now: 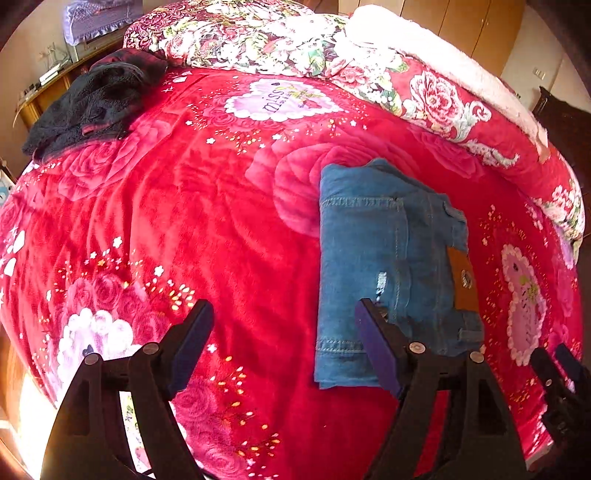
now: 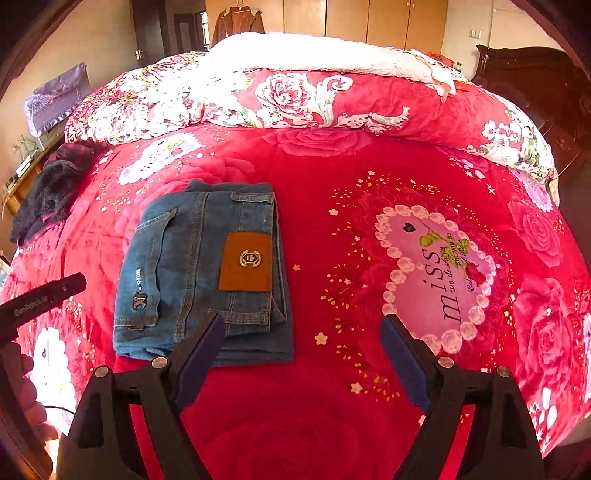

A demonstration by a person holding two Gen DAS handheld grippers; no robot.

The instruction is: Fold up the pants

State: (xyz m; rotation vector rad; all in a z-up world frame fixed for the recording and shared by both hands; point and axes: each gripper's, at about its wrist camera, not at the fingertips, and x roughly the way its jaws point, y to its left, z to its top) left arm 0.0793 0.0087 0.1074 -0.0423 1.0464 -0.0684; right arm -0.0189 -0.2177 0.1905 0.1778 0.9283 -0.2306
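Observation:
Blue denim pants [image 1: 384, 266] lie folded into a compact rectangle on the red floral bedspread [image 1: 207, 221], with a brown leather patch [image 1: 463, 278] facing up. They also show in the right wrist view [image 2: 199, 273], patch [image 2: 246, 261] on top. My left gripper [image 1: 284, 314] is open and empty, above the bed at the near left edge of the pants. My right gripper [image 2: 301, 325] is open and empty, just right of the near right corner of the pants. It shows in the left wrist view at the lower right [image 1: 554, 362].
A dark knitted garment [image 1: 92, 103] lies at the far left of the bed. A rolled floral quilt [image 2: 295, 99] with a white fleece lining runs along the far side. Wooden wardrobes [image 2: 369, 18] stand behind, and a dark cabinet [image 2: 535, 74] at the right.

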